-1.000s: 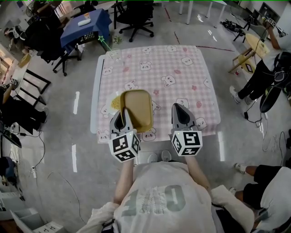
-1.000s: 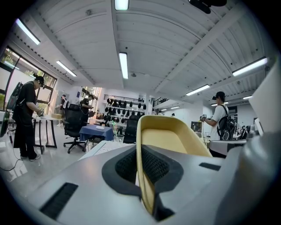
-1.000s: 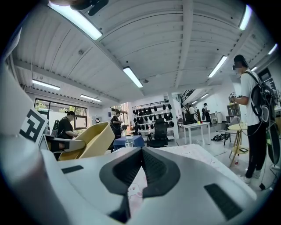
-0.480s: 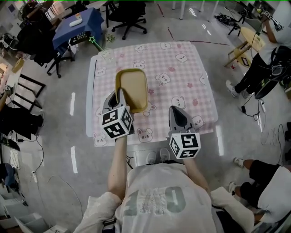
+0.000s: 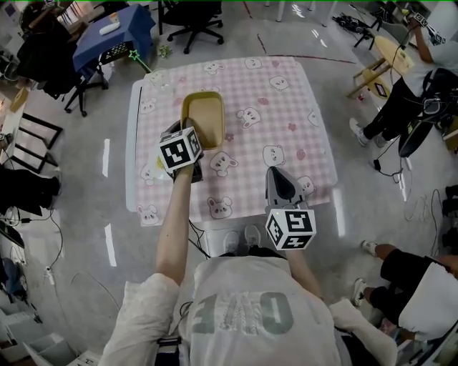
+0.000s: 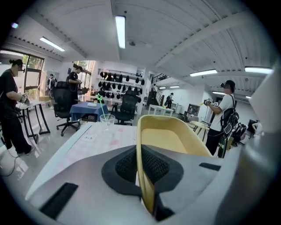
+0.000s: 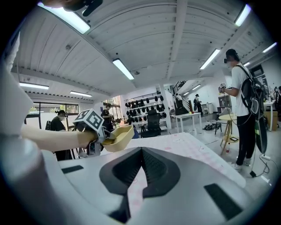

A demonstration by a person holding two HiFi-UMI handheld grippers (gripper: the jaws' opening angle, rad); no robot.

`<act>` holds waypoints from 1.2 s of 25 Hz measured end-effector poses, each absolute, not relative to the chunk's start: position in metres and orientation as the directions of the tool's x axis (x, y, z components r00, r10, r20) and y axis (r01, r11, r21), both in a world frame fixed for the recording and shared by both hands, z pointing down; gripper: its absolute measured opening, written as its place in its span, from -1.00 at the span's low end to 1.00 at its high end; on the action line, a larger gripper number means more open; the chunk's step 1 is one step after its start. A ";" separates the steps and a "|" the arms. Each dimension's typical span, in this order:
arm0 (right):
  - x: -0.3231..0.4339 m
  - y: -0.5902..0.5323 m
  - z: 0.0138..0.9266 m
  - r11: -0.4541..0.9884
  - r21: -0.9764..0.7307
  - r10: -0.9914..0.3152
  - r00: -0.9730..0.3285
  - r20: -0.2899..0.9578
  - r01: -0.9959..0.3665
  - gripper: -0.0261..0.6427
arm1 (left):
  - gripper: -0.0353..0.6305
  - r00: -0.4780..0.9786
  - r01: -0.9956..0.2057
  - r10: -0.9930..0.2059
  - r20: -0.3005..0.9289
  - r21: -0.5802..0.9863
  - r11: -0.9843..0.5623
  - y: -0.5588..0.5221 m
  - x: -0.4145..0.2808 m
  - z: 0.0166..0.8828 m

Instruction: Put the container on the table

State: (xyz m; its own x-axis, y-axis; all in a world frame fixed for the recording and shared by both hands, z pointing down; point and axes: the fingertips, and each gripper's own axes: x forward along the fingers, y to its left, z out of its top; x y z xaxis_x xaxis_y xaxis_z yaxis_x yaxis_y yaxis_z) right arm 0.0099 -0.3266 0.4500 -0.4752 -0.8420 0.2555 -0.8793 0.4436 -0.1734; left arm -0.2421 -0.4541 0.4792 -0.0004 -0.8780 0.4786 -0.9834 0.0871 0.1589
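The left gripper (image 5: pixel 188 137) is clenched on the near rim of the yellow container (image 5: pixel 204 114), with the thin wall pinched between its dark pads. The arm behind it is stretched out over the left half of the table (image 5: pixel 293 107). The container sits over the far-left part of the pink checked cloth, its long side running away from the person. In the right gripper view it looks tilted and clear of the cloth, though actual contact cannot be judged. Its left side lies near the cloth's left border, where a bare white strip (image 5: pixel 132 157) of tabletop runs along the edge. A clear cup (image 6: pixel 106 119) stands near the far-left corner, beyond the container. To the right, the cloth is open across to the far and right edges. The right gripper (image 5: pixel 278 173) hangs over the near-right part of the table with its jaws closed and nothing between them, well apart from the container. Office chairs (image 5: pixel 192 18) and a blue-covered table (image 5: pixel 118 32) stand on the far floor.
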 end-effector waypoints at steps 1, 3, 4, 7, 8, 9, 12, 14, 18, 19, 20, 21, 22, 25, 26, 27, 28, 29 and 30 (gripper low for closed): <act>0.014 -0.326 0.452 0.435 -0.177 -0.843 -0.468 0.264 -0.883 -0.84 | -0.82 0.000 -0.983 -0.862 0.506 0.158 0.092 -0.457 -0.242 0.489; 0.021 -0.324 0.454 0.416 -0.181 -0.848 -0.452 0.277 -0.891 -0.84 | -0.82 0.003 -0.984 -0.829 0.560 0.148 0.097 -0.462 -0.243 0.510; 0.024 -0.323 0.456 0.407 -0.182 -0.851 -0.444 0.282 -0.895 -0.84 | -0.82 0.005 -0.985 -0.812 0.584 0.143 0.097 -0.463 -0.243 0.520; 0.031 -0.321 0.460 0.382 -0.181 -0.858 -0.420 0.295 -0.906 -0.84 | -0.82 0.008 -0.985 -0.774 0.634 0.139 0.104 -0.468 -0.244 0.545; 0.033 -0.320 0.462 0.374 -0.179 -0.860 -0.413 0.300 -0.910 -0.84 | -0.82 0.006 -0.986 -0.764 0.645 0.132 0.103 -0.469 -0.243 0.552; 0.036 -0.319 0.465 0.367 -0.178 -0.862 -0.406 0.304 -0.913 -0.84 | -0.81 0.005 -0.988 -0.753 0.658 0.120 0.098 -0.470 -0.242 0.559; 0.042 -0.317 0.468 0.350 -0.175 -0.866 -0.389 0.313 -0.920 -0.84 | -0.82 0.003 -0.992 -0.724 0.690 0.091 0.082 -0.471 -0.237 0.577; 0.045 -0.316 0.469 0.343 -0.175 -0.868 -0.383 0.317 -0.923 -0.84 | -0.82 0.003 -0.993 -0.707 0.707 0.087 0.083 -0.471 -0.235 0.585; 0.053 -0.314 0.472 0.322 -0.180 -0.867 -0.366 0.339 -0.929 -0.84 | -0.82 0.007 -0.994 -0.677 0.736 0.081 0.078 -0.465 -0.230 0.599; 0.054 -0.314 0.473 0.317 -0.183 -0.866 -0.363 0.344 -0.931 -0.84 | -0.81 0.007 -0.994 -0.672 0.741 0.078 0.076 -0.464 -0.229 0.603; 0.055 -0.313 0.474 0.313 -0.185 -0.866 -0.360 0.347 -0.932 -0.84 | -0.81 0.007 -0.994 -0.668 0.744 0.078 0.076 -0.462 -0.229 0.607; 0.056 -0.312 0.475 0.309 -0.187 -0.866 -0.357 0.349 -0.932 -0.84 | -0.81 0.008 -0.994 -0.667 0.745 0.080 0.078 -0.460 -0.228 0.610; 0.057 -0.311 0.476 0.307 -0.187 -0.867 -0.355 0.350 -0.933 -0.84 | -0.81 0.009 -0.993 -0.667 0.745 0.085 0.081 -0.458 -0.228 0.613; 0.059 -0.310 0.476 0.300 -0.187 -0.870 -0.349 0.349 -0.935 -0.84 | -0.81 0.006 -0.991 -0.669 0.743 0.096 0.098 -0.456 -0.228 0.618; 0.059 -0.309 0.476 0.299 -0.188 -0.871 -0.348 0.348 -0.936 -0.84 | -0.81 0.004 -0.990 -0.668 0.744 0.098 0.103 -0.455 -0.228 0.619; 0.059 -0.308 0.476 0.298 -0.188 -0.871 -0.347 0.347 -0.936 -0.84 | -0.81 0.003 -0.989 -0.666 0.746 0.100 0.107 -0.453 -0.227 0.619; 0.059 -0.306 0.476 0.298 -0.189 -0.871 -0.348 0.346 -0.936 -0.84 | -0.81 0.006 -0.989 -0.664 0.747 0.104 0.109 -0.453 -0.227 0.620; 0.058 -0.306 0.476 0.300 -0.190 -0.871 -0.349 0.346 -0.935 -0.84 | -0.81 0.010 -0.988 -0.662 0.749 0.110 0.109 -0.452 -0.226 0.621; 0.057 -0.306 0.477 0.302 -0.191 -0.870 -0.352 0.346 -0.934 -0.84 | -0.81 0.015 -0.987 -0.662 0.750 0.115 0.108 -0.453 -0.226 0.622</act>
State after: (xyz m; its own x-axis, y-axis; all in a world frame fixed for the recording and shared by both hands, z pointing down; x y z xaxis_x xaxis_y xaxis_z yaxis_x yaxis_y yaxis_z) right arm 0.0571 -0.3055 0.4766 -0.3515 -0.8701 0.3456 -0.9342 0.3017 -0.1906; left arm -0.2259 -0.4525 0.6219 0.0149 -0.6618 0.7496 -0.9874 0.1085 0.1155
